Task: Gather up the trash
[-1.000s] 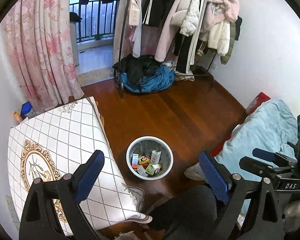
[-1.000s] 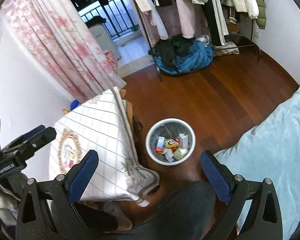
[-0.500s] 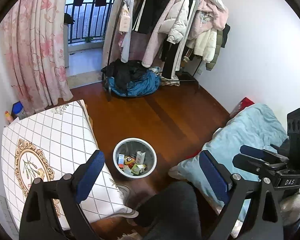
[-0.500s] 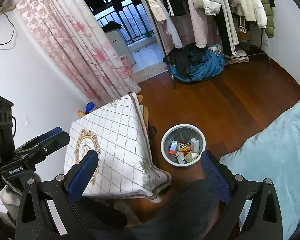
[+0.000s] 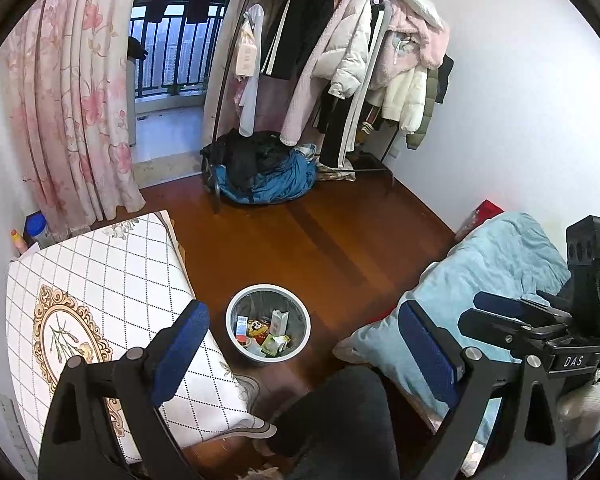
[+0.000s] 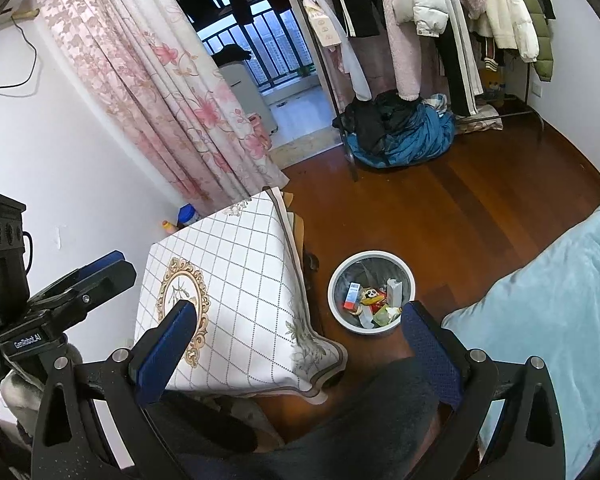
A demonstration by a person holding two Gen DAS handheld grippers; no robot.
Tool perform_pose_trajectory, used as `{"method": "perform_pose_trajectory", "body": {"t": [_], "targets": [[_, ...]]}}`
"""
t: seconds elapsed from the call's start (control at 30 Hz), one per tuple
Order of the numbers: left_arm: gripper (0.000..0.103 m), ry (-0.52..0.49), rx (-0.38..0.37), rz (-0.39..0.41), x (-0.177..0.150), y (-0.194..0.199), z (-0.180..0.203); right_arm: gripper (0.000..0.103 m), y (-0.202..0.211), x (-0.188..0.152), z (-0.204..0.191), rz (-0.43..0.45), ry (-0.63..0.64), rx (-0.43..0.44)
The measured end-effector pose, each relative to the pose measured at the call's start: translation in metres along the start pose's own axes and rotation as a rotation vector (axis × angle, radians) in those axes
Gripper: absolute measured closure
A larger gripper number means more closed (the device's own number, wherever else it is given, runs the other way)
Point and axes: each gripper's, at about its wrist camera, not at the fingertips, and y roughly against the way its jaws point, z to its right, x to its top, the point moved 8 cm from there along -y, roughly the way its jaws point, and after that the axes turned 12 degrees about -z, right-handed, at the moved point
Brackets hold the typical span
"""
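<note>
While both claws, left gripper (image 5: pixel 300 356) and right gripper (image 6: pixel 296 344), gape wide and empty, the bin (image 5: pixel 268 322) of trash (image 5: pixel 266 330) sits on the floor right of the table (image 5: pixel 100 280).

White walls, wooden floor (image 5: pixel 340 232), pink floral curtain (image 5: pixel 72 92), laden clothes rack (image 5: pixel 352 60), cloth-covered table (image 6: pixel 236 280).

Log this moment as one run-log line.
left tongs: open, empty | right tongs: open, empty | trash bin: on floor between table and bed, holds wrappers and cartons | tabletop: no trash visible
</note>
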Motion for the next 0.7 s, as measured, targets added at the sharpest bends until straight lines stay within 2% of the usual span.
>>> {"method": "perform_pose_trajectory", "body": {"t": [0.33,0.43,0.7], "targets": [[0.006,0.005,0.004,0.002,0.0008,0.0003,-0.0003,0.000,-0.0017,-0.0060,-0.0033,-0.007,0.001,-0.003],[0.000,0.006,0.005,0.004,0.0005,0.0019,-0.0018,0.000,-0.0018,-0.0069,-0.0040,-0.008,0.003,-0.004],[0.000,0.001,0.006,0.008,0.0027,0.0036,-0.0019,0.000,-0.0004,-0.0066,-0.0046,-0.009,0.018,-0.005]]}}
